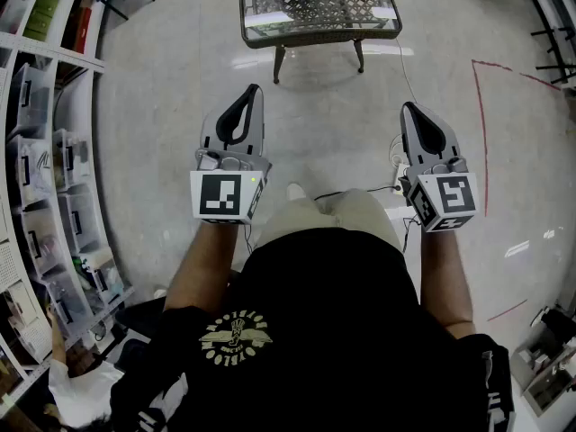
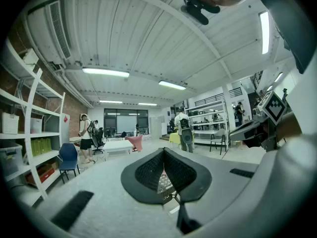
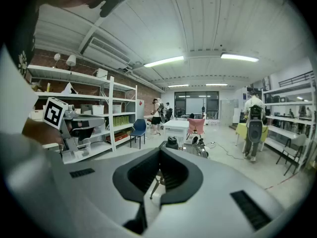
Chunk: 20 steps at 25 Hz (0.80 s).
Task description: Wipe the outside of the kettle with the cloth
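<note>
Floor (image 1: 360, 115): pale, glossy, red tape line (image 1: 482, 133) at right. White shelving (image 1: 40, 151) with clear bins along the left. Lattice-topped surface (image 1: 319, 32) on dark legs ahead. Ceiling (image 2: 148, 38) white, ribbed; strip lights (image 2: 105, 72) lit. Brick wall (image 2: 15, 78) behind shelves. Dark windows (image 3: 198, 100) at far end. Blue chair (image 2: 68, 158).
</note>
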Motion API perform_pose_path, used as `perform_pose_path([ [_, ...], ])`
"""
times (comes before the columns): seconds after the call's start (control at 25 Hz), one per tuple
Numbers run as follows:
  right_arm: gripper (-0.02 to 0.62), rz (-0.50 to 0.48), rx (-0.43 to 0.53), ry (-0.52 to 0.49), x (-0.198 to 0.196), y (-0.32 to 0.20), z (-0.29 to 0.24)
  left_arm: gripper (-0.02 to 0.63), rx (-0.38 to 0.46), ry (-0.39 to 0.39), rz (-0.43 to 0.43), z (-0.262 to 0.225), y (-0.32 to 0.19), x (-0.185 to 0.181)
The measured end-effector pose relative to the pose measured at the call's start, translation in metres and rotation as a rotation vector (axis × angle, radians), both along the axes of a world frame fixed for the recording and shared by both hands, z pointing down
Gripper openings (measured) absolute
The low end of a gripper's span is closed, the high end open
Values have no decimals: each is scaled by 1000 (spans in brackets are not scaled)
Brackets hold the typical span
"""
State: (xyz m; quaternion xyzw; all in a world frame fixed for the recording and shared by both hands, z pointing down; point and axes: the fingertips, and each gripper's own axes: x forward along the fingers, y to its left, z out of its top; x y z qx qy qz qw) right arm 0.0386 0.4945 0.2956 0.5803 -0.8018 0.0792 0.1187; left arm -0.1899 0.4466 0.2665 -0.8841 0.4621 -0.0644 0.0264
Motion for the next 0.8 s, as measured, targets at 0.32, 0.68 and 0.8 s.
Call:
perform_pose_path([
  [0.32, 11, 26, 3, -8, -8, -16, -1, 6, -49, 38, -7, 20, -17, -22],
  [0.68, 11, -7, 24, -5, 1, -73, 6, 6, -70, 153, -82, 24, -67, -45],
  [0.8, 11, -8, 15, -2, 9, -96, 12, 6, -76, 111, -100, 29, -86, -41],
])
